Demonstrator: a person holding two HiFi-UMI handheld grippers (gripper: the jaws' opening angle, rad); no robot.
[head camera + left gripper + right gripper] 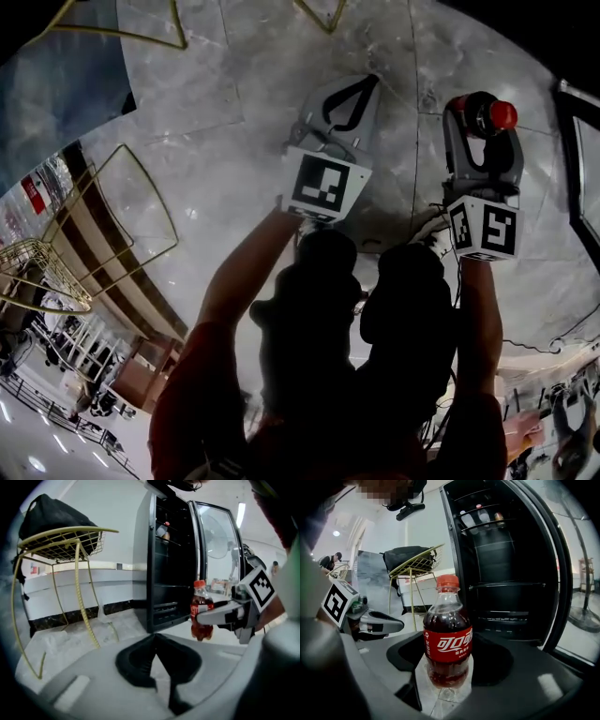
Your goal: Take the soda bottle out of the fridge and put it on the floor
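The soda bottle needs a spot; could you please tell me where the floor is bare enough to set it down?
The marble floor is bare between the yellow wire chair and the open fridge, and below the soda bottle. It is tighter right beside the chair and the fridge door.

Clear glossy plastic soda bottle point(447, 639); polished stone-look floor point(216, 141); yellow wire-metal frame point(70, 545).

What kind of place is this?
Probably a big indoor hall or shop, not a home kitchen: a tall glass-door fridge stands open on a shiny stone-tile floor, with a wire stand near it by the wall.
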